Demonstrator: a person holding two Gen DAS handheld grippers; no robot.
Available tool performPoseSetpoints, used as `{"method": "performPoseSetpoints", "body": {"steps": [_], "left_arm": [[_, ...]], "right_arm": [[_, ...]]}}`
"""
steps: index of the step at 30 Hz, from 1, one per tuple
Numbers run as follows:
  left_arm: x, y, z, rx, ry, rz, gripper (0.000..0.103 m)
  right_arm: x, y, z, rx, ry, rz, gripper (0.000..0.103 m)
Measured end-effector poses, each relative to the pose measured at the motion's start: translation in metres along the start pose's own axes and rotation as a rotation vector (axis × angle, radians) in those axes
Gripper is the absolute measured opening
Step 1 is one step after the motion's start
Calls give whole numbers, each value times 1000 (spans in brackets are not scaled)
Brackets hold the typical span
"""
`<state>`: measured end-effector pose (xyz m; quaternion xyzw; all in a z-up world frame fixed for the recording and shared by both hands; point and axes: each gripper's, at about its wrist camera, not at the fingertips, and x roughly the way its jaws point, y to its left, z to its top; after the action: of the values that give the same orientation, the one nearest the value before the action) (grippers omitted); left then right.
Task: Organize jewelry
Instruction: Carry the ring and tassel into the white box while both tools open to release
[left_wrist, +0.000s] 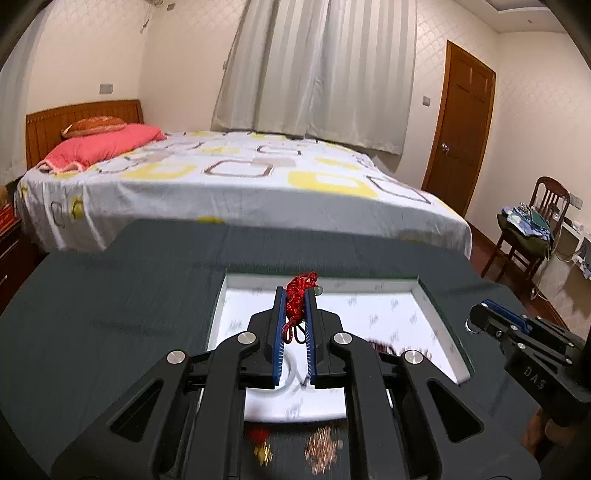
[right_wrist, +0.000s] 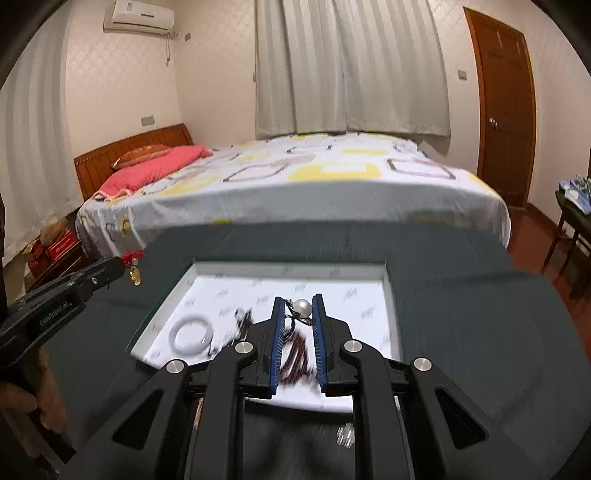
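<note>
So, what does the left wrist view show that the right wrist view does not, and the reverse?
Only the left wrist view shows the red knotted cord clamped between the left gripper's blue pads, and blurred coppery beads on the dark table.

Only the right wrist view shows the white pearl on its silver setting pinched in the right gripper, the gold pendant hanging under the left gripper, and the wall air conditioner.

Both share the white shallow box, the pale ring bangle, the bed, the curtains and the wooden door.
</note>
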<state>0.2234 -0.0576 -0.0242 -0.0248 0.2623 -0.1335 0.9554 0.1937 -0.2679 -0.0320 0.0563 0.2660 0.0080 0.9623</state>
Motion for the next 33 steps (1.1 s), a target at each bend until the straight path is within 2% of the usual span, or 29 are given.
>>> {"method": "performPoseSetpoints", "body": {"steps": [4,7,15,22,26,30,32,33], "left_arm": [[28,-4,13,6,-8,7,10],[55,-6,13,13,24,12,10],[133,-6,-12,60,205,29,10],[168,1,-26,47,342,24,10],[173,1,-27,59,379,21,10],[174,2,-31,57,394,21,17],[172,2,-30,56,389,23,23],[171,3,-30,55,382,25,32]], "right_arm": [[19,-9,12,0,-21,-10,16],[46,-16,13,1,6,-17,16],[123,-32,-3,34,189,-10,16],[148,-28,-16,13,297,-14,16],[153,-25,-17,-7,339,-21,16],[156,-24,-19,-21,359,-25,16],[156,-25,-18,-14,357,-23,22],[154,-25,-18,-9,351,-21,32]]}}
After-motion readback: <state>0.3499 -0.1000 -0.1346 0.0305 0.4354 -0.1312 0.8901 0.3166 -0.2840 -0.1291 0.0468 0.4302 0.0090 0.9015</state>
